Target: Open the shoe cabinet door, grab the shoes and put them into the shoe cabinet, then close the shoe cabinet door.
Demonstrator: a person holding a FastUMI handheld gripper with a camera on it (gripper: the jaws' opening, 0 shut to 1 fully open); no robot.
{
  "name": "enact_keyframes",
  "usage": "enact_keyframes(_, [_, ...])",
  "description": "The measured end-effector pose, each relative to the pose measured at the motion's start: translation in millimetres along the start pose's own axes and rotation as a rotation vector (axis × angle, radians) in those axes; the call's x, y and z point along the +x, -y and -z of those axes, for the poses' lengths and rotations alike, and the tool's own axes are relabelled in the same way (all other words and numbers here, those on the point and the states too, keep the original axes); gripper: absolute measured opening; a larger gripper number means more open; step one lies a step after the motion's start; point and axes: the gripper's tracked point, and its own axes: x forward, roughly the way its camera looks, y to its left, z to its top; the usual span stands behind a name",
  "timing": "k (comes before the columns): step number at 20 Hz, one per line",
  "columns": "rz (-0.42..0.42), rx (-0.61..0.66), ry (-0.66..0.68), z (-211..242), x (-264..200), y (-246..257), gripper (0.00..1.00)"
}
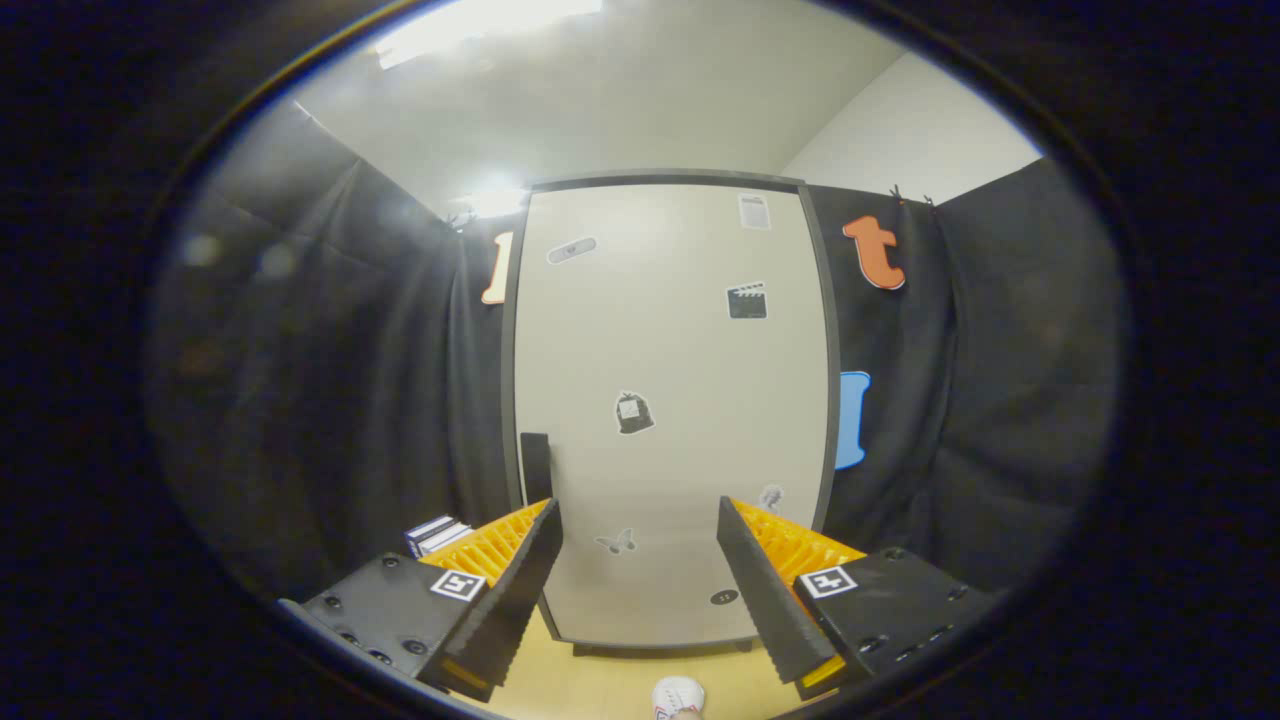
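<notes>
The gripper hangs with its two ribbed fingers spread wide, nothing between them, both tips pointing at the closed cabinet ahead and apart from it. Beyond the left finger, a small stack of dark-and-white flat things lies low against the black cloth wall; the finger's body cuts off their near side, so what they are is hard to tell. Just past that fingertip a short dark upright handle sits at the left edge of the tall pale shoe cabinet door, which is framed in dark grey and stands shut. Small stickers dot the door; their designs are too small to make out. The door's foot meets a light wooden floor. Low on that floor, between the fingers and nearer than the cabinet, the toe of a white shoe shows, the remainder cut off. The right finger covers the door's lower right corner.
</notes>
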Motion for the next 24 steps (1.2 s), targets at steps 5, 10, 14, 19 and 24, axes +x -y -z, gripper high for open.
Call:
enact_keyframes(5, [0.011,-0.006,-0.010,3,3,-2,0.98])
enact_keyframes(10, [-0.008,0.001,-0.028,10,20,-22,0.98])
enact_keyframes(14, [-0.028,0.007,-0.041,17,47,-52,0.98])
enact_keyframes(19, [-0.029,0.014,-0.042,32,94,-95,0.98])
enact_keyframes(24, [-0.003,0.039,-0.046,46,142,-116,0.97])
